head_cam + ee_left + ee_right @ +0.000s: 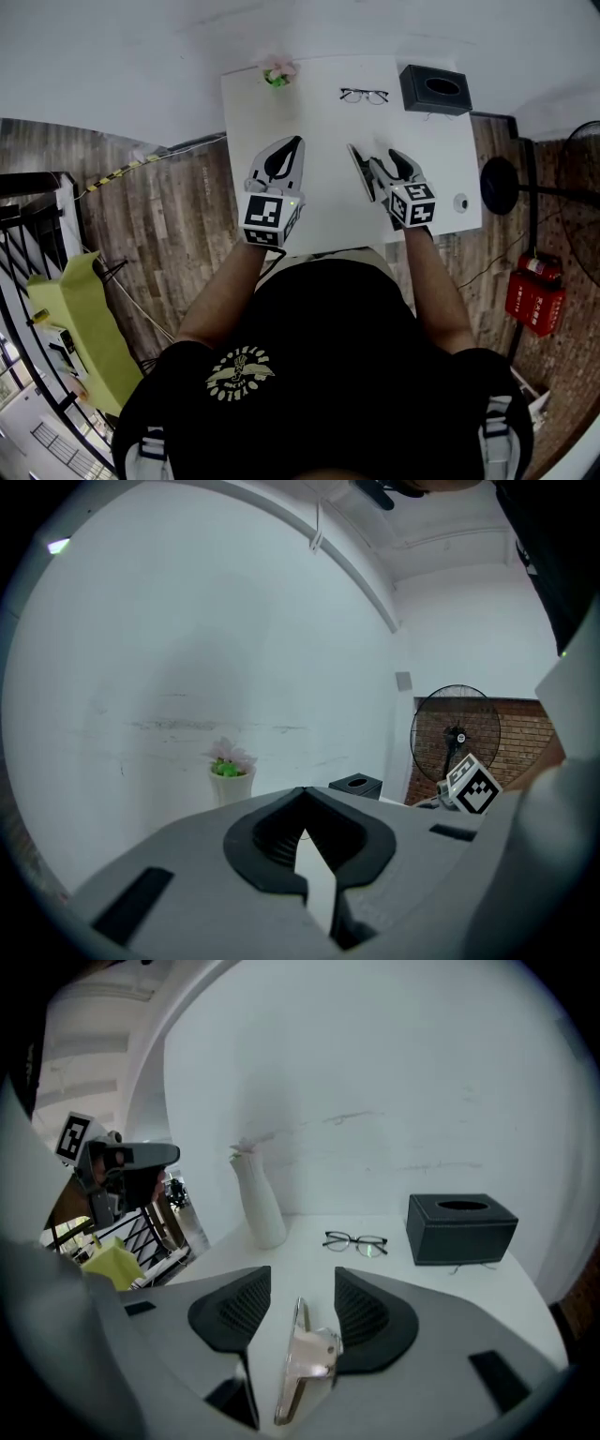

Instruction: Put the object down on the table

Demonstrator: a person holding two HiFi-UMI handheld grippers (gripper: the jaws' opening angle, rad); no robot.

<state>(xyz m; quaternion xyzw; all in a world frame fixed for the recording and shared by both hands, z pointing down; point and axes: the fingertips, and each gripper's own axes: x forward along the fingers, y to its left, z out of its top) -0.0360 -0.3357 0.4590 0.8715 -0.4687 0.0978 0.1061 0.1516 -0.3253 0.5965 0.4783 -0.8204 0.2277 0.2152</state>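
Observation:
A thin shiny metal clip-like object (306, 1358) stands on edge low between the jaws of my right gripper (302, 1274). The jaws are wide apart and neither black pad presses on it. Whether it rests on the white table (309, 1265) or against the gripper's body I cannot tell. From the head view my right gripper (375, 150) hovers over the table's (323, 211) near right part; the object is not clear there. My left gripper (297, 141) hangs over the near left part, fingertips meeting, nothing between them (305, 791).
At the table's back stand a white vase with a pink flower (277, 71), black-rimmed glasses (364, 95) and a black tissue box (436, 89). A small round thing (460, 202) sits near the right edge. A standing fan (502, 185) is right of the table.

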